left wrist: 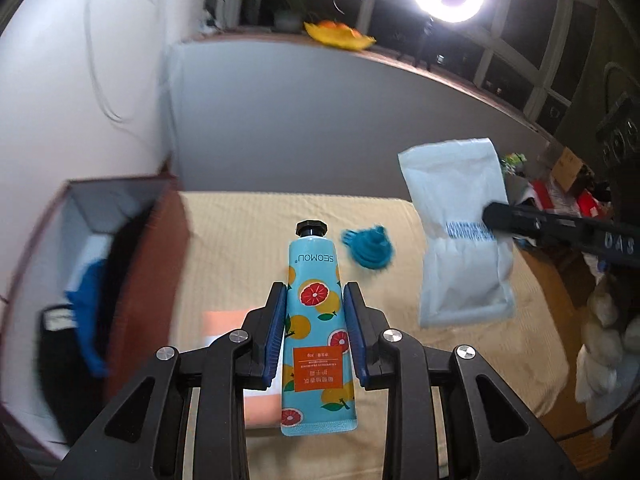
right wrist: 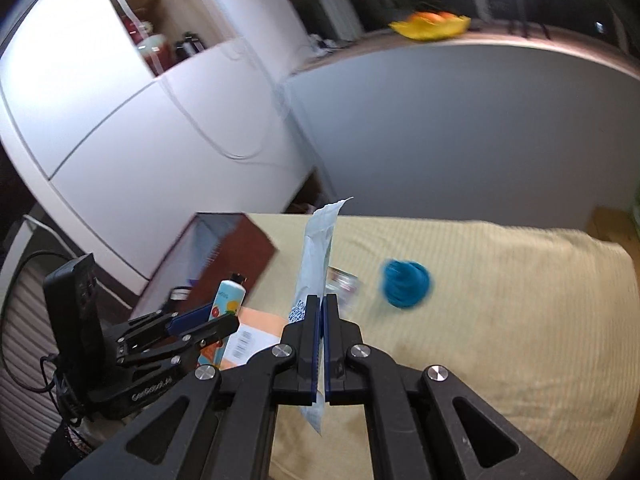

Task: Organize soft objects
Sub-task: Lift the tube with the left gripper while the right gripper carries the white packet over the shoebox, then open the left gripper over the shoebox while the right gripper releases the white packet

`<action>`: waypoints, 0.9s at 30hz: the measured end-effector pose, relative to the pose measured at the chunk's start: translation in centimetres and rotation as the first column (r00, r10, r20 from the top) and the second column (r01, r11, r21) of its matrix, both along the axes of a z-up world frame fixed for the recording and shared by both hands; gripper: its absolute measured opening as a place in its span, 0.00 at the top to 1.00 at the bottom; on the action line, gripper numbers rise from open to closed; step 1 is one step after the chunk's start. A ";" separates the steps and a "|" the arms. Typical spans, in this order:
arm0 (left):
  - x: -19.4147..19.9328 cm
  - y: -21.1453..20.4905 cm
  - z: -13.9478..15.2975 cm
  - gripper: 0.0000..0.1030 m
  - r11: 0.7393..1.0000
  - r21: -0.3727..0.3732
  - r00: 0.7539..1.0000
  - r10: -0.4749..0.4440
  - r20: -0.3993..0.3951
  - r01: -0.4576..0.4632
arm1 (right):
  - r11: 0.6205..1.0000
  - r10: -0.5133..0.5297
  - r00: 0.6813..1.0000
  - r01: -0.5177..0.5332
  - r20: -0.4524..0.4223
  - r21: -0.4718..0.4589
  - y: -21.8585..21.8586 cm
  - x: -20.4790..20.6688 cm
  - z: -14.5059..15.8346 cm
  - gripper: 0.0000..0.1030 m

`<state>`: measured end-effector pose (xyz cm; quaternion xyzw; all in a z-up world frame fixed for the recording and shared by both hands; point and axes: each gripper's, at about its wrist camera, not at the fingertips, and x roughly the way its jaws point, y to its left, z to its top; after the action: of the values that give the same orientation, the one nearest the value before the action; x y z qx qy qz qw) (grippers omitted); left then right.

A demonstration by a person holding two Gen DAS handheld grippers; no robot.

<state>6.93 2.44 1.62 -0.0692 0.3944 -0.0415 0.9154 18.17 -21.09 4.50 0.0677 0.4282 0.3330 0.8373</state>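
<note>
Left wrist view showed the left claw (left wrist: 315,332) pinching the hand cream tube (left wrist: 318,320) aloft, likely bound for the storage box (left wrist: 132,256) leftward; the right claw (right wrist: 321,344) clamped a white soft pack (right wrist: 316,256).

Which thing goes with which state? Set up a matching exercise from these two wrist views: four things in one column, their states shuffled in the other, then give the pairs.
Things:
1. hand cream tube
2. white packet
3. teal scrunchie
4. brown box

States:
A. lying loose on the beige cloth, in no gripper
B. clamped between the left gripper's blue pads, black cap pointing away
C. standing open at the left of the table, dark and blue items inside
D. pinched in the right gripper, held above the table

Pairs: 1-B, 2-D, 3-A, 4-C
</note>
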 end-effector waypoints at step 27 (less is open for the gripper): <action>-4.4 15.5 -1.2 0.73 0.960 0.047 0.960 0.277 -0.033 -0.275 | 0.955 0.291 0.955 -0.293 -0.053 -0.049 27.2 1.5 -1.6 0.99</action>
<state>2.54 17.95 0.41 -0.1052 0.3997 0.0963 0.9055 19.65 6.06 2.89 -0.0126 0.4616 0.4392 0.7706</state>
